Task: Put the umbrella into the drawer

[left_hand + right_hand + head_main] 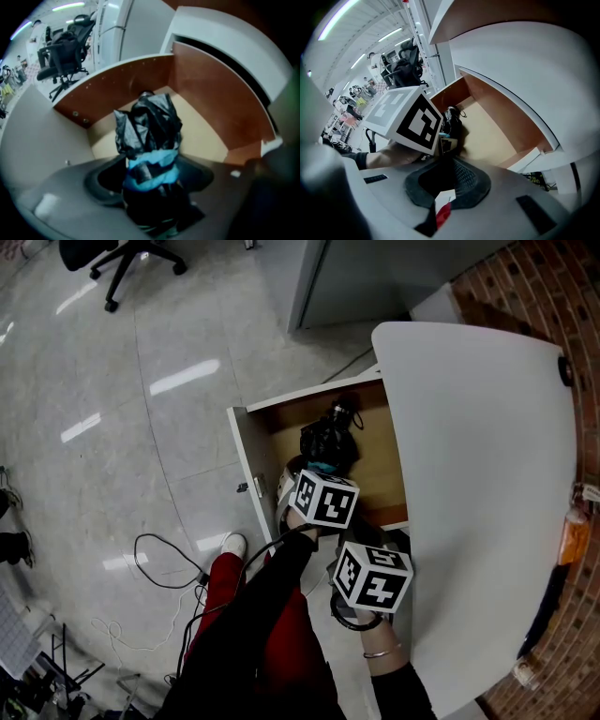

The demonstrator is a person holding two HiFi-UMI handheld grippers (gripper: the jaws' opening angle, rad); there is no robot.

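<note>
The drawer (246, 451) stands pulled out under the white desk, its brown inside showing. A black folded umbrella (328, 442) lies in it. In the left gripper view the umbrella (150, 126), bound by a light-blue strap, stands up between the jaws of my left gripper (150, 190), which are spread wide; I see no pad pressing on it. From above, the left gripper (319, 476) hangs over the drawer's near end, below its marker cube. My right gripper (373, 577) hovers nearer me, outside the drawer, with nothing in it. Its jaws are hidden in the right gripper view (447, 183).
The white desk top (478, 474) overhangs the drawer's right side. A grey cabinet (375, 277) stands behind the drawer, and a brick wall (544, 287) at the far right. An office chair (122, 259) and loose cables (159, 559) are on the tiled floor to the left.
</note>
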